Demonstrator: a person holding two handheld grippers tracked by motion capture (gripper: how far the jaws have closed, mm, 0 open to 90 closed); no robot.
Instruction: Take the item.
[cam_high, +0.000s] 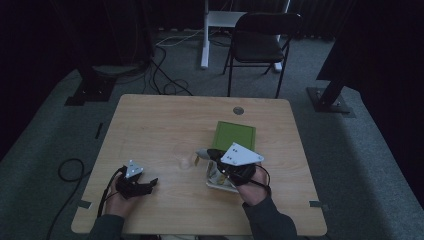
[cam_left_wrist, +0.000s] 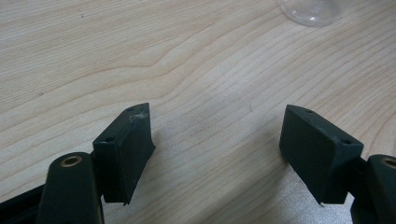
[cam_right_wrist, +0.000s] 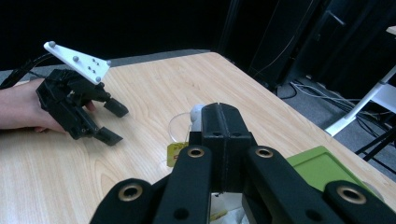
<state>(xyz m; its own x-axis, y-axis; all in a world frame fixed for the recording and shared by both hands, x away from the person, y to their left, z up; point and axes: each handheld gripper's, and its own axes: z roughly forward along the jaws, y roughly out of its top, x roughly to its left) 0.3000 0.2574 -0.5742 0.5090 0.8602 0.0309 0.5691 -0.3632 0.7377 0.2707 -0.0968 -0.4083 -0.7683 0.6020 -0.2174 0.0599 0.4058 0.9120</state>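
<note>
The left hand-held gripper (cam_high: 150, 183) is rested on the tabletop (cam_high: 165, 120) near its front left corner, held by the left hand (cam_high: 116, 196). In the left gripper view its jaws are seen standing wide apart with bare wood between them and nothing gripped. At the top edge of that view the rim of a clear cup (cam_left_wrist: 310, 11) is shown, well ahead of the jaws.

The right hand-held gripper (cam_high: 209, 154) is held by the right hand (cam_high: 254, 187) above the right half of the tabletop, pointing towards the cup (cam_high: 186, 161). In the right gripper view its jaws are pressed fully together; something small and white (cam_right_wrist: 197, 113) is seen just past their tips, but whether it is pinched between them cannot be told. A yellow tag (cam_right_wrist: 176, 153) is seen hanging just below the tips, beside the cup. Print is carried on the tag, but it is too small and blurred to be read.

A green box (cam_high: 235, 136) is laid flat behind the right gripper, and a pale wrapper or tray (cam_high: 218, 180) is lying under it. No brand or writing can be made out on either.
</note>
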